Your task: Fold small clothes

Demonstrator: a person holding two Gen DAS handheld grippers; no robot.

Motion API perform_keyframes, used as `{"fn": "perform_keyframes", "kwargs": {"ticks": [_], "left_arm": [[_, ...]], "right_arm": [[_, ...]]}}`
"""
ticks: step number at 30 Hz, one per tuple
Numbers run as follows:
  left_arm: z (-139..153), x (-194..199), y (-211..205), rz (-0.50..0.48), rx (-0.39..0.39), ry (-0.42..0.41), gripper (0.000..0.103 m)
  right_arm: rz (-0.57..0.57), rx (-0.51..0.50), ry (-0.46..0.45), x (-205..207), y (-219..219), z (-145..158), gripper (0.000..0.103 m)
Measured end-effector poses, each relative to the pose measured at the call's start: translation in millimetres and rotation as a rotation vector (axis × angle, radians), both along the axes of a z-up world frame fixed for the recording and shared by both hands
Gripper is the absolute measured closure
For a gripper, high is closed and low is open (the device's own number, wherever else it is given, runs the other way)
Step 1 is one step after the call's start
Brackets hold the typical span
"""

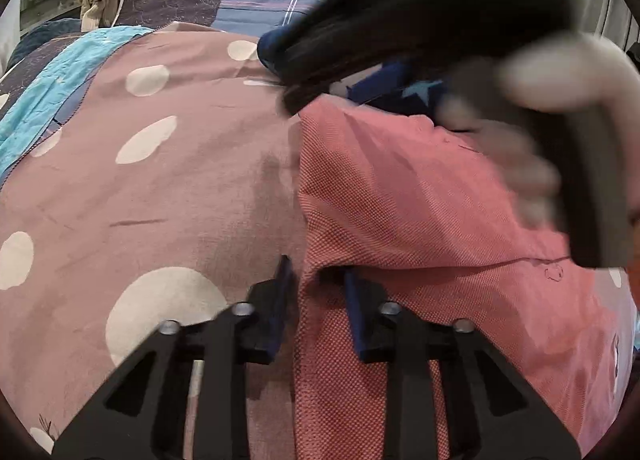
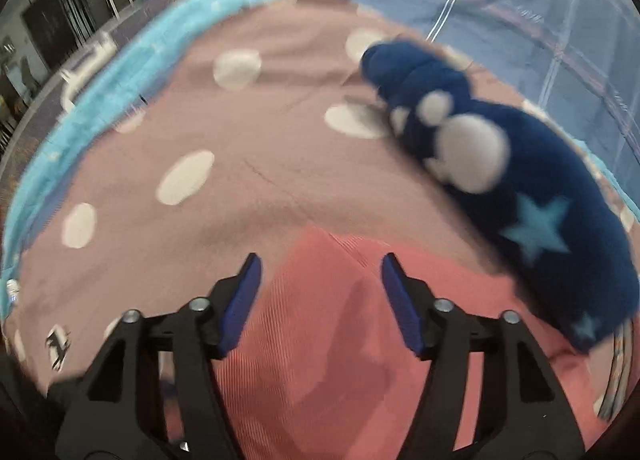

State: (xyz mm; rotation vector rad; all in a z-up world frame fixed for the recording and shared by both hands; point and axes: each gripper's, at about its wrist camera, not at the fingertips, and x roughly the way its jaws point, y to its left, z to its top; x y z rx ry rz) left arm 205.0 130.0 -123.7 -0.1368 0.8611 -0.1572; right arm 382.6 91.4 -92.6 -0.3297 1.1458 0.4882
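Fabric of the coral polo shirt (image 1: 400, 200) is sitting pinched in the left gripper (image 1: 316, 288); only the right view is showing the star-print navy garment (image 2: 520, 196) at two o'clock, beyond the released right gripper (image 2: 320, 280).

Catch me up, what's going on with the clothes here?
A person is folding a small salmon-pink knit shirt on a dusty-pink polka-dot bedsheet. The left gripper pinches the shirt's edge. The right gripper hangs open over the shirt, gripping nothing. A navy star-print garment lies bunched beyond it.
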Motion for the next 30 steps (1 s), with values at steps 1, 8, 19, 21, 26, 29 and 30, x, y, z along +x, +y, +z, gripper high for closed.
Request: {"fn": "perform_keyframes", "kwargs": {"ticks": [1, 8, 19, 21, 26, 29, 30], "left_arm": [[-0.6, 0.5, -0.2, 0.007, 0.005, 0.004, 0.096], [-0.3, -9.6, 1.6, 0.043, 0.035, 0.006, 0.099], [1.5, -19.8, 17.7, 0.036, -0.016, -0.007, 0.093], [10.9, -27.1, 22.6, 0.044, -0.043, -0.048, 0.093], [55.5, -31.6, -3.2, -0.031, -0.062, -0.18, 0.093], [54.3, -4.7, -33.4, -0.114, -0.128, -0.078, 0.087], [46.3, 8.8, -43.6, -0.12, -0.105, -0.036, 0.082]], "right_arm": [[0.014, -0.029, 0.029, 5.7, 8.9, -10.7, 0.078], [-0.021, 0.271, -0.006, 23.5, 0.0, -11.9, 0.103], [-0.142, 0.313, -0.233, -98.4, -150.6, 55.4, 0.068], [-0.229, 0.329, -0.213, -132.6, -206.6, 46.8, 0.068], [-0.547, 0.277, -0.057, -151.8, -294.3, -16.9, 0.073], [-0.562, 0.41, -0.061, -153.2, -312.9, -32.2, 0.075], [-0.559, 0.414, -0.06, -153.3, -313.3, -30.2, 0.074]]}}
